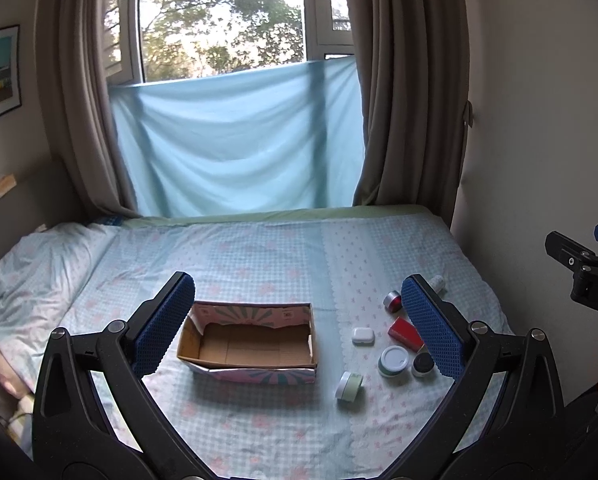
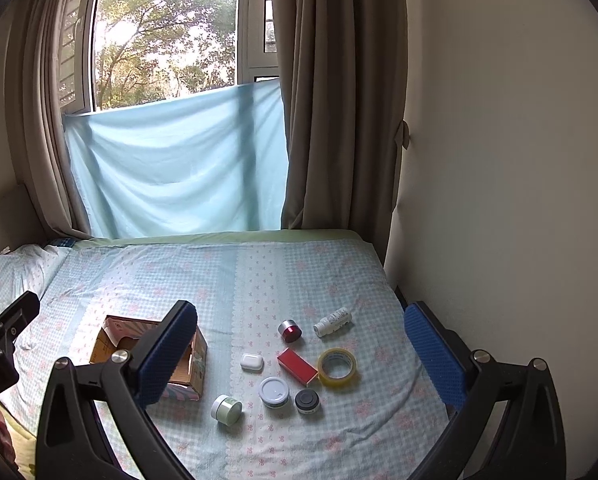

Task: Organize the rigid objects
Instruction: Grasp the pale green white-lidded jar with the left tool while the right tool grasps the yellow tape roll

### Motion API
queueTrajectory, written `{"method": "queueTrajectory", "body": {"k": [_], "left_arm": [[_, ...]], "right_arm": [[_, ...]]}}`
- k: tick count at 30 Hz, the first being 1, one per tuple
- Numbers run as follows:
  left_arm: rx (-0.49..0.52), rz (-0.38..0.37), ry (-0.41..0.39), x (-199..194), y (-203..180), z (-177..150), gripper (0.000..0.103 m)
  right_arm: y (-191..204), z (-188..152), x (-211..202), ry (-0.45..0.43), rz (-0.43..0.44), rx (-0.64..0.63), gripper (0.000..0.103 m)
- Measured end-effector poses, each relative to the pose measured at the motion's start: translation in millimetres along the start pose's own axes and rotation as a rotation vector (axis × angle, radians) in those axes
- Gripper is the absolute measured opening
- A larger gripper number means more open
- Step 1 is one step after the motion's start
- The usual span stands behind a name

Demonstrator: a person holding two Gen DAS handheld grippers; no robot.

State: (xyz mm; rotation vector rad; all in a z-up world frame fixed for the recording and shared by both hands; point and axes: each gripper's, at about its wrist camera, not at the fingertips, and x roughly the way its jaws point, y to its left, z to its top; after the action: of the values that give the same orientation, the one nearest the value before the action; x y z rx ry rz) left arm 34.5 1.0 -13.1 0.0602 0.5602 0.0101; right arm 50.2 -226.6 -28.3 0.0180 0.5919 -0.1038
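An open, empty cardboard box (image 1: pixel 255 340) (image 2: pixel 111 340) sits on the bed. To its right lie a white earbud case (image 2: pixel 252 361) (image 1: pixel 363 336), a red box (image 2: pixel 297 365) (image 1: pixel 405 333), a tape roll (image 2: pixel 337 366), a red-and-silver jar (image 2: pixel 290 330) (image 1: pixel 392 301), a white bottle (image 2: pixel 333 322) on its side, a white-lidded jar (image 2: pixel 274 392) (image 1: pixel 393 361), a dark-lidded jar (image 2: pixel 307 401) (image 1: pixel 423 364) and a green jar (image 2: pixel 226 409) (image 1: pixel 349 386) on its side. My left gripper (image 1: pixel 297 320) is open above the box. My right gripper (image 2: pixel 301 344) is open above the small items.
The bed (image 2: pixel 259 272) has a checked floral sheet, with a pillow (image 1: pixel 39 264) at the left. Curtains and a window with a blue cloth (image 1: pixel 235 140) stand behind. A wall (image 2: pixel 499 160) runs close along the right edge of the bed.
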Motion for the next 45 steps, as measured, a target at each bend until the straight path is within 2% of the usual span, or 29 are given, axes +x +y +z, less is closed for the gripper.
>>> {"method": "queueTrajectory", "body": {"k": [4, 9, 13, 19, 27, 35, 41, 45], "left_arm": [[0.011, -0.007, 0.087, 32.5, -11.2, -10.3, 0.103], [0.017, -0.031, 0.231, 87.5, -30.9, -39.6, 0.103], [0.012, -0.058, 0.36, 135.0, -48.2, -70.9, 0.102], [-0.006, -0.062, 0.537, 210.0, -69.1, -123.5, 0.102], [0.005, -0.054, 0.714, 291.8, -89.5, -190.4, 0.102], [0.065, -0.068, 0.831, 347.1, -104.6, -235.0, 0.102], [0.125, -0.084, 0.866, 375.8, -114.7, -258.1, 0.102], [0.157, -0.102, 0.879, 389.5, -121.4, -271.2, 0.097]], "right_arm": [[-20.1, -7.3, 27.4, 0.051, 0.006, 0.028, 0.103], [-45.3, -23.7, 87.2, 0.149, 0.015, 0.057, 0.103], [-63.4, -44.4, 148.5, 0.247, 0.006, 0.078, 0.103], [-87.5, -84.0, 254.9, 0.441, -0.004, 0.118, 0.103], [-93.2, -132.7, 371.9, 0.66, -0.002, 0.152, 0.103], [-93.6, -182.9, 445.6, 0.838, -0.037, 0.205, 0.103], [-91.3, -206.0, 466.3, 0.909, -0.058, 0.21, 0.103], [-93.2, -216.1, 477.0, 0.933, -0.09, 0.19, 0.103]]}}
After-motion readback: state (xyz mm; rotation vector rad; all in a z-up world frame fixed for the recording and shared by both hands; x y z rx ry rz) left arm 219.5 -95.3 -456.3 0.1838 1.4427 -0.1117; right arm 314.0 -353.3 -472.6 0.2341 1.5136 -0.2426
